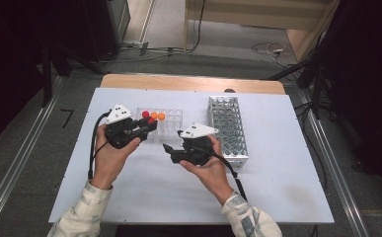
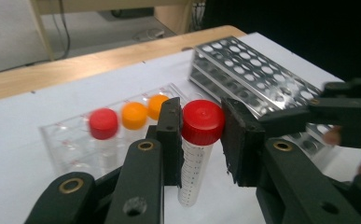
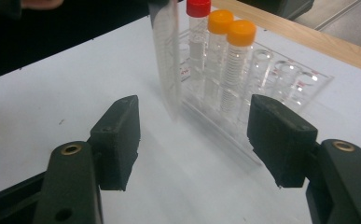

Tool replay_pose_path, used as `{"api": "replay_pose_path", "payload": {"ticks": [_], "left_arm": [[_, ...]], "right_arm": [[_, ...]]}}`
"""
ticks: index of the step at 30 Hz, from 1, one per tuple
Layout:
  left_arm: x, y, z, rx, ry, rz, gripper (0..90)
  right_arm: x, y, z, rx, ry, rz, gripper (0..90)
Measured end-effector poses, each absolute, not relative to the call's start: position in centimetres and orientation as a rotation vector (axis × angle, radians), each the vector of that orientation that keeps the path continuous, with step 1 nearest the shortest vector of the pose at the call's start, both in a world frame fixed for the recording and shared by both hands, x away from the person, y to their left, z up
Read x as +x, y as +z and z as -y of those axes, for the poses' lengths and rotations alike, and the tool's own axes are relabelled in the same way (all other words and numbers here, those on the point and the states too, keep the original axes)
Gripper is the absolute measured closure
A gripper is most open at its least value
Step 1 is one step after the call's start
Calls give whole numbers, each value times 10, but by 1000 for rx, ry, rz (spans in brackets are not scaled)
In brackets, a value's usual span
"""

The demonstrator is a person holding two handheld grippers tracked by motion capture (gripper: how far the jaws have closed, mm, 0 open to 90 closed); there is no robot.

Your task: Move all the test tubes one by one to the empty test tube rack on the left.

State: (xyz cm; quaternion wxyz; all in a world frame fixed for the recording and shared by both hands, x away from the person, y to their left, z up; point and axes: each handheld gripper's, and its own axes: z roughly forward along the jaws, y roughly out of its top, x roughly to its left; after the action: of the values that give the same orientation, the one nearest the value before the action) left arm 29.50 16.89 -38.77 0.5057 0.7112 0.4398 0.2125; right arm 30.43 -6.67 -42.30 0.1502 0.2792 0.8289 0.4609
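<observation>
The left hand-held gripper [image 2: 200, 140] is closed on the red-capped tube [image 2: 197, 154], its pads pressing just below the cap; the tube hangs upright, clear of the white table [image 1: 144, 192], beside the clear rack [image 2: 71, 140]. That rack holds one red-capped and two orange-capped tubes [image 3: 232, 60]. The right hand-held gripper [image 3: 192, 135] stands wide open and empty, facing the rack. The lifted tube's lower end looks blurred in the right gripper view. A metal rack [image 1: 228, 129] lies at right.

held tube [image 3: 166, 56]: blurred, cap cut off | clear rack [image 2: 71, 140]: blurred
</observation>
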Motion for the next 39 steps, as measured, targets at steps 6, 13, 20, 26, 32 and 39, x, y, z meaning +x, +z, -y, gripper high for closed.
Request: {"api": "replay_pose_path", "payload": {"ticks": [6, 13, 20, 26, 32, 39], "left_arm": [[299, -374, -184, 1684, 566, -1087, 709], [310, -364, -193, 1679, 615, -1121, 709], [323, -360, -201, 1662, 658, -1159, 709], [331, -367, -201, 1670, 705, -1187, 709], [335, -377, -200, 1672, 703, -1196, 708], [337, -397, -196, 1690, 692, -1219, 707]], "right_arm": [[297, -419, 87, 814, 1317, -2365, 323], [294, -420, 100, 832, 1324, -2350, 322], [293, -421, 109, 858, 1328, -2342, 321], [293, -420, 114, 865, 1334, -2333, 322], [294, -420, 118, 877, 1335, -2322, 322], [294, -420, 120, 881, 1333, -2320, 322]]}}
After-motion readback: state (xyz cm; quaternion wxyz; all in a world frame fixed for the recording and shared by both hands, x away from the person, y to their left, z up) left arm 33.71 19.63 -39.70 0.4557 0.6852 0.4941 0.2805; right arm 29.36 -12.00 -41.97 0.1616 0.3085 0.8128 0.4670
